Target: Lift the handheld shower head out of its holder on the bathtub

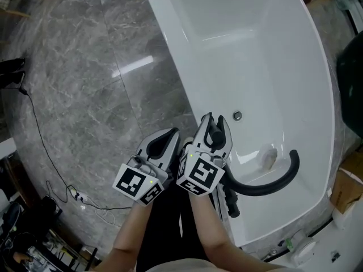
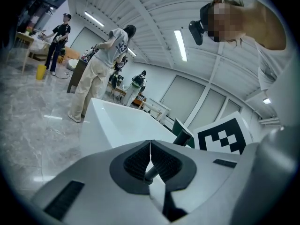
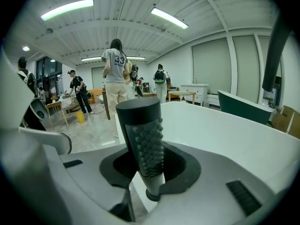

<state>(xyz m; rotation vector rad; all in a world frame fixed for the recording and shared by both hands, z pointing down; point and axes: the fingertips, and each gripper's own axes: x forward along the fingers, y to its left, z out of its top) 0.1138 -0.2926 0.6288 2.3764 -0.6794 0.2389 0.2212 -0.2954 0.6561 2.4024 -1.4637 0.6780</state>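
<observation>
The handheld shower head (image 3: pixel 143 139) is a black stick with a knobbed face. It stands upright between the pads of my right gripper (image 3: pixel 149 150), which is shut on it. In the head view that gripper (image 1: pixel 213 122) sits over the near rim of the white bathtub (image 1: pixel 169 44), with the shower head (image 1: pixel 215 131) between its fingers. A black hose (image 1: pixel 266 187) curves from it into the tub. A black fitting (image 1: pixel 230 202) sits on the rim just below. My left gripper (image 1: pixel 164 138) hangs beside it over the floor, shut (image 2: pixel 150 146) and holding nothing.
The tub has a drain (image 1: pixel 237 116) and a white fitting (image 1: pixel 269 156) inside. A cable (image 1: pixel 39 135) and power strip (image 1: pixel 79 196) lie on the grey marble floor. A cardboard box (image 1: pixel 346 188) stands at right. Several people (image 2: pixel 110 69) stand beyond the tub.
</observation>
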